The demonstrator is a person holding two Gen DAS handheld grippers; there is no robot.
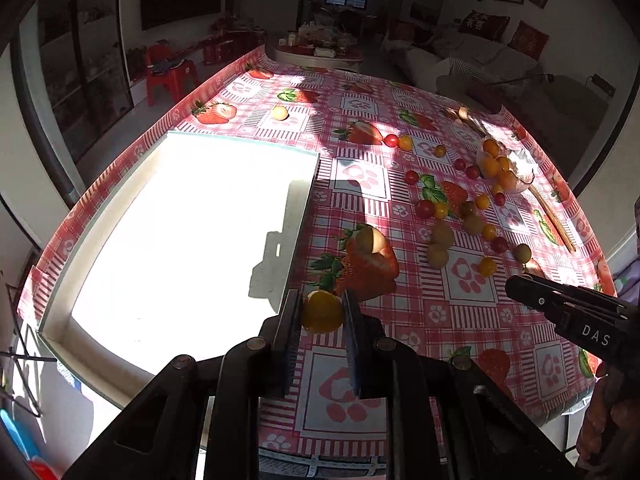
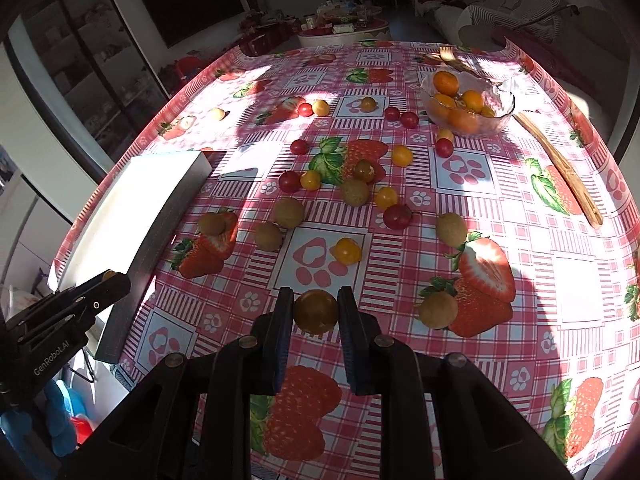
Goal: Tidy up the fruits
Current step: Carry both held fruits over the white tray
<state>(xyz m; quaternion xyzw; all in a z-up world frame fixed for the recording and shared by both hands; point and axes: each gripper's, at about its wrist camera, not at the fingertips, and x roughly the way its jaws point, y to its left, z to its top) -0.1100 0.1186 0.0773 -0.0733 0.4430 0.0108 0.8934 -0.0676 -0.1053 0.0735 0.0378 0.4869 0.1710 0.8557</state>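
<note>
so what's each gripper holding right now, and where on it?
Left gripper: a yellow cherry tomato, pinched across its sides. Right gripper: a darker yellow-brown round fruit, also pinched across its sides.

pink strawberry-print tablecloth, white tray

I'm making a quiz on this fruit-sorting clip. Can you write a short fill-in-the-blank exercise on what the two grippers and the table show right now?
1. The left gripper is shut on a small ____ fruit.
2. The right gripper grips a round ____ fruit.
3. The orange fruits sit in a clear glass ____ at the table's far right.
4. The white tray lies on the ____ side of the table.

Missing words: yellow; brown; bowl; left
</note>
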